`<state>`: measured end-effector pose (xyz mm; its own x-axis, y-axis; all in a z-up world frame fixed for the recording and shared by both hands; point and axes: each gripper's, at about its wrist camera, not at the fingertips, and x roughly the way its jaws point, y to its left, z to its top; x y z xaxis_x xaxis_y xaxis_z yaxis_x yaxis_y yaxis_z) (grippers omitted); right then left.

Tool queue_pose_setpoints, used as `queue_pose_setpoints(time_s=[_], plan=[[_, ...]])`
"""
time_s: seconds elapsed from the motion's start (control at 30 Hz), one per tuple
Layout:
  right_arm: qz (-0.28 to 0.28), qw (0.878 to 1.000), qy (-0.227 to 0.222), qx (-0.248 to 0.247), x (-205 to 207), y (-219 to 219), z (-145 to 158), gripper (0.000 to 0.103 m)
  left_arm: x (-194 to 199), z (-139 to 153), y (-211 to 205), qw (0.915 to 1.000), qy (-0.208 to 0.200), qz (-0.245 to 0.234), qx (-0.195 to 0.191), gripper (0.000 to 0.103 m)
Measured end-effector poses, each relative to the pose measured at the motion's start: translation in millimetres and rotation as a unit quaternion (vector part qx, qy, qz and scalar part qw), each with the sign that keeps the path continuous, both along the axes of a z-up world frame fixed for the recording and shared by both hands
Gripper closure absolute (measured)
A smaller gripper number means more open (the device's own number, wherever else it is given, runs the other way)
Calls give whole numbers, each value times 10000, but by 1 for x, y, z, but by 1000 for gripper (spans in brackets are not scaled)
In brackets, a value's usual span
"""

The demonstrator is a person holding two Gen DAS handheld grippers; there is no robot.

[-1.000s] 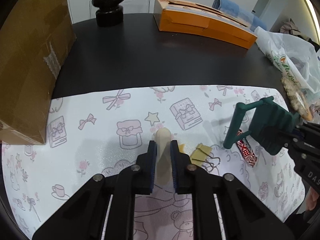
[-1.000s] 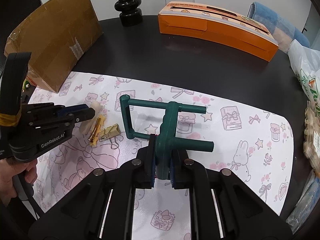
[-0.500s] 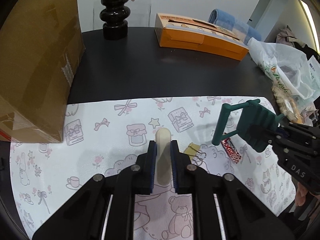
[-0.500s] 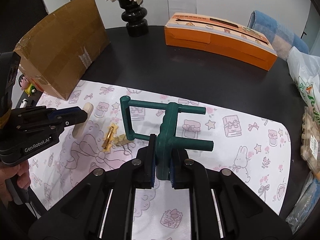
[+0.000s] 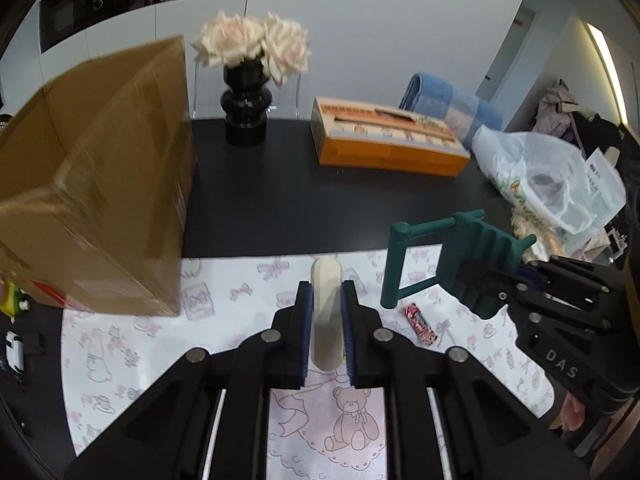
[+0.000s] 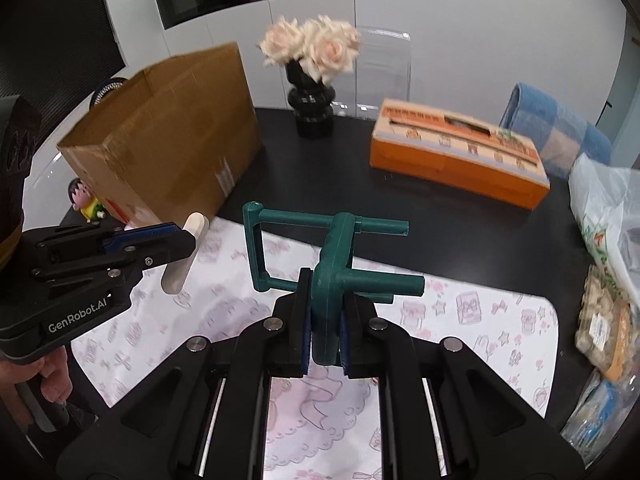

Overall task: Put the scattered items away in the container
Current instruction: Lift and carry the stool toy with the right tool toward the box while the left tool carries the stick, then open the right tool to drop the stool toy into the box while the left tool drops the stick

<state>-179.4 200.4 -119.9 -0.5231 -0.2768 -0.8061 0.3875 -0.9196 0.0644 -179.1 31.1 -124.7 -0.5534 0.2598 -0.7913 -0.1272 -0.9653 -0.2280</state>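
Observation:
My left gripper [image 5: 325, 300] is shut on a cream wooden stick [image 5: 326, 312], held in the air above the patterned mat [image 5: 160, 352]. In the right wrist view that left gripper [image 6: 176, 238] holds the stick [image 6: 182, 264] at the left. My right gripper [image 6: 325, 308] is shut on a dark green plastic frame piece [image 6: 332, 256], also lifted; in the left wrist view the green piece [image 5: 460, 248] hangs at the right. The brown cardboard box [image 6: 168, 136] stands at the back left, its top open. A red candy wrapper [image 5: 420, 322] lies on the mat.
A black vase of pale roses [image 6: 312, 92] stands behind the box. An orange carton [image 6: 456, 160], a blue towel [image 6: 556, 128] and white plastic bags [image 5: 552, 176] fill the right side. A small toy figure [image 6: 86, 200] sits beside the box. A hand [image 6: 44, 376] grips the left tool.
Both grippers have risen off the mat with their items, and the views tilt up toward the box. The gold clips have dropped out of sight below.

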Motion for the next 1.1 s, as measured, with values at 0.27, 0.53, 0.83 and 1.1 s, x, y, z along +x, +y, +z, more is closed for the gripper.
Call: queue_pose_setpoints(time_s=[0.27, 0.53, 0.83, 1.1], plan=[[331, 9987, 389, 0, -18, -62, 73, 92, -3, 71, -54, 9989, 427, 173, 103, 89], [839, 9949, 565, -10, -39, -145, 120, 92, -14, 123, -135, 9960, 671, 594, 29, 89], [1170, 9924, 370, -70, -70, -230, 130, 92, -29, 142, -213, 9933, 613, 975, 73, 89], [1495, 9887, 4, 66, -96, -300, 110, 92, -58, 118, -259, 9928, 275, 1168, 34, 89]])
